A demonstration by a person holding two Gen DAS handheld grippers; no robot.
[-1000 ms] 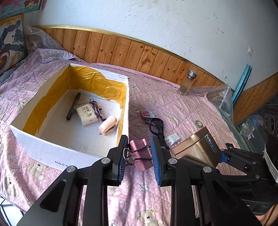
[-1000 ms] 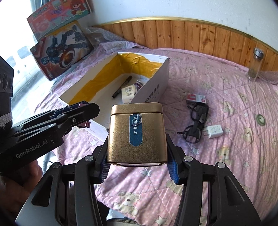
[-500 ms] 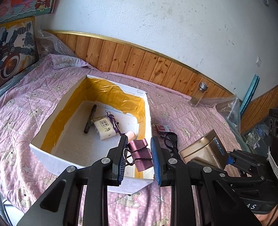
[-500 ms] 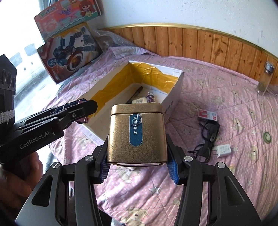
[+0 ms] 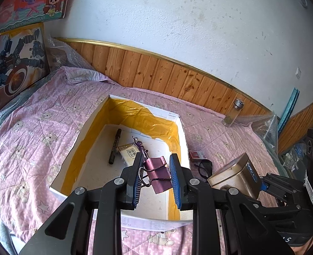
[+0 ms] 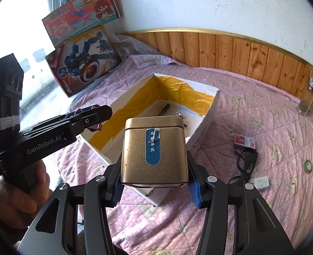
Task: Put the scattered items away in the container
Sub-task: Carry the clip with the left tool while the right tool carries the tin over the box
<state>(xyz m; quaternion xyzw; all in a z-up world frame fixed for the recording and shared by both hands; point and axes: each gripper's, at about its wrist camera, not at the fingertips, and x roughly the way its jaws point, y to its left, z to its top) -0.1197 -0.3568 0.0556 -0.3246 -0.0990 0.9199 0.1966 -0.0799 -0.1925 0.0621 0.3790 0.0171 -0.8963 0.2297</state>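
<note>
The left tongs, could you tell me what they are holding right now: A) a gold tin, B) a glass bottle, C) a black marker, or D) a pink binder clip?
D: the left tongs are shut on the pink binder clip, above the white box; the gold tin sits in the right tongs.

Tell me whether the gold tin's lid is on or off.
On. The gold tin sits upright between the right hand-held gripper fingers, its lid seated flush on top, the blue label strip running across the seam.

Pink binder clip (image 5: 159, 175) above box (image 5: 92, 123) (yellow-lined); gold tin (image 6: 154, 150) upright.
</note>
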